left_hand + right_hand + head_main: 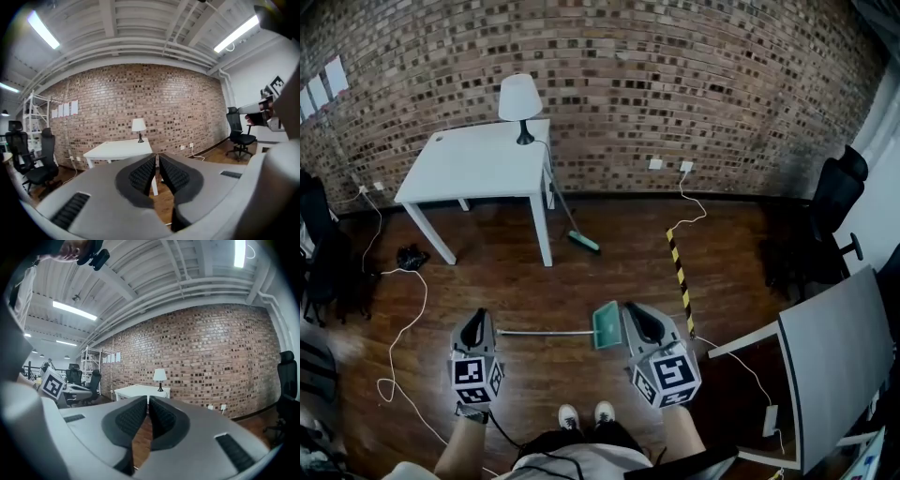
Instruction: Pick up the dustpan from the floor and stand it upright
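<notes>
Table (478, 167): white, against the brick wall (694, 84).
Lamp (519, 101): white shade, on the table's back edge.
Broom (581, 241): teal head on the floor, stick slanting up beside the table.
Striped strip (679, 274): black and yellow, on the floor.
Office chair (836, 202): black, at right.

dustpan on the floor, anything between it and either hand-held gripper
Nothing visible does. The dustpan lies on the wood floor, its handle running toward the left hand-held gripper and its pan beside the right hand-held gripper, both empty.
</notes>
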`<state>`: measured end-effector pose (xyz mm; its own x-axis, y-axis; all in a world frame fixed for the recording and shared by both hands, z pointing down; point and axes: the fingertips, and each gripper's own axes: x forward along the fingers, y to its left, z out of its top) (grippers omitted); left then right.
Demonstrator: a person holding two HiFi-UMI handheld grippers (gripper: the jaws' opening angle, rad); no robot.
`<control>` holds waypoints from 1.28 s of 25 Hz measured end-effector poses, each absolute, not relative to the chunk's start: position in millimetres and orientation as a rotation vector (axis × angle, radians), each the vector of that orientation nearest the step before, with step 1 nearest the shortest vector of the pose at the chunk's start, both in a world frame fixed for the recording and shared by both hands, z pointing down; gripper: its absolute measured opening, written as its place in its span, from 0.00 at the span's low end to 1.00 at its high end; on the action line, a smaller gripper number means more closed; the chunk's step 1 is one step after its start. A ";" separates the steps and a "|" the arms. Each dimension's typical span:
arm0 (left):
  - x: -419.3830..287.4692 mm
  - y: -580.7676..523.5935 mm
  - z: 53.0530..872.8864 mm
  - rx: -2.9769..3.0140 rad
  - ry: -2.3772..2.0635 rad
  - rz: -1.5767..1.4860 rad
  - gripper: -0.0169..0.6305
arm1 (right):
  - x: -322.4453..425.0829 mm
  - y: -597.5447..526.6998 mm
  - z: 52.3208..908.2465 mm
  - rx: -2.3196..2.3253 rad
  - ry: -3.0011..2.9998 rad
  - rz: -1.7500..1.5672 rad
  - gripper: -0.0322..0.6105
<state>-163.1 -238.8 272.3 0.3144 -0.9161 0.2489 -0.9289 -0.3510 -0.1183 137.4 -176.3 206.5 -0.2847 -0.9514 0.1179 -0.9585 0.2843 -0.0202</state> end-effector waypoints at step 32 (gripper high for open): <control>-251.1 -373.7 1032.4 1.471 -1.442 0.318 0.36 | 239.9 -338.6 876.7 1.423 -1.921 1.022 0.37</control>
<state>-251.1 -373.7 1032.4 0.2518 -0.5948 0.7634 -0.8611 0.2223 0.4573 239.9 -338.6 876.7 -0.3006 -0.5482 0.7805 -0.9536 0.1568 -0.2571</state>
